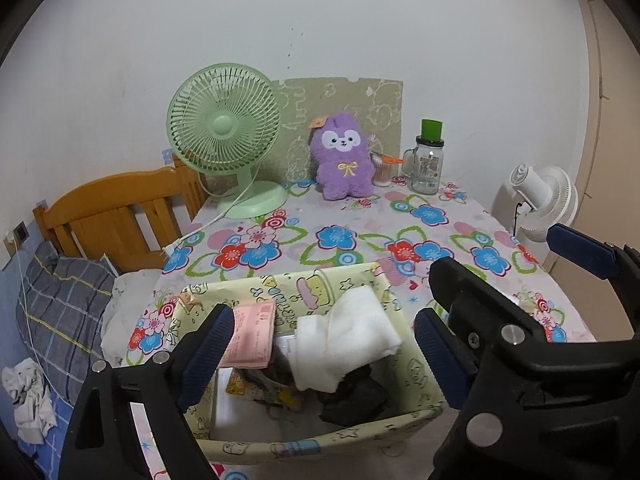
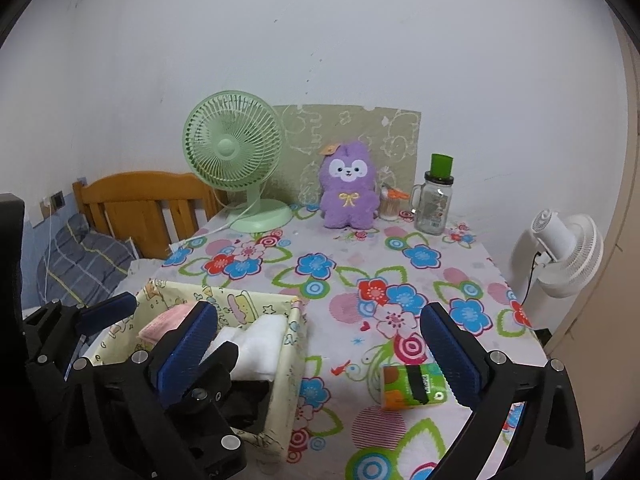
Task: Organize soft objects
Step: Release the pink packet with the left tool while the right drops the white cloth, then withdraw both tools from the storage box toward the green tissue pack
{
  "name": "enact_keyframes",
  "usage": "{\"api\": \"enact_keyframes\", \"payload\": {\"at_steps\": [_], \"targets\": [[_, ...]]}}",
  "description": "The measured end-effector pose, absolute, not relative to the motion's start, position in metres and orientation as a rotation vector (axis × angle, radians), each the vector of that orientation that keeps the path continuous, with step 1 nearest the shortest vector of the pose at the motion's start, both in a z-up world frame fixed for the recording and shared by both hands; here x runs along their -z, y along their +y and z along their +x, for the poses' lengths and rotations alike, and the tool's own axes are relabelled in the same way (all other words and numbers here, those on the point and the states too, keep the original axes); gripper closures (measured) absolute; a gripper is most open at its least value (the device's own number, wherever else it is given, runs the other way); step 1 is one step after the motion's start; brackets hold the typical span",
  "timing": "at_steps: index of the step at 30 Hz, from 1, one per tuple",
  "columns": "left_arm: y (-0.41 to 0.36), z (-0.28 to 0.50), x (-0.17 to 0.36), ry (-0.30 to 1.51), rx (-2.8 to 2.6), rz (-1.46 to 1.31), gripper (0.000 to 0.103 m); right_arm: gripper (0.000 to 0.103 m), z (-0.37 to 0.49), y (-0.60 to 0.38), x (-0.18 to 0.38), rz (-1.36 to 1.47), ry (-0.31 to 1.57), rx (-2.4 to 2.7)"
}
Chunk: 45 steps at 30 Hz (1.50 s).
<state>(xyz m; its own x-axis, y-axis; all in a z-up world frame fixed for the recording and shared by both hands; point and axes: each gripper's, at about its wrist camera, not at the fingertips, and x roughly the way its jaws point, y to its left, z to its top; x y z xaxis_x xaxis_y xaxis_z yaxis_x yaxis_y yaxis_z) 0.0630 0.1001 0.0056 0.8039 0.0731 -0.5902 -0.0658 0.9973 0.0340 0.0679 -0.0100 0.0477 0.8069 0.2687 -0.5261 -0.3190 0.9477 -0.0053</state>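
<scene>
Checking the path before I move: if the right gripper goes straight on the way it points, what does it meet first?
Probably the flowered tablecloth on the table; no object lies between the open right gripper and it. Depth is unclear.

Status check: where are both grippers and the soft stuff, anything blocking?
Left gripper open over the yellow box, empty. Right gripper open, empty. White cloth in box; purple plush at table's back. Tissue pack lies before right gripper.
</scene>
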Motion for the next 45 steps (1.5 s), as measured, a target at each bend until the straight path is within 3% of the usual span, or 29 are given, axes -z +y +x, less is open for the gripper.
{"api": "enact_keyframes", "payload": {"at_steps": [45], "targets": [[-0.012,0.04,-0.035,0.557,0.004,0.081,0.01,0.0,0.04,-0.118,-0.076,-0.081,0.47,-0.271]]}}
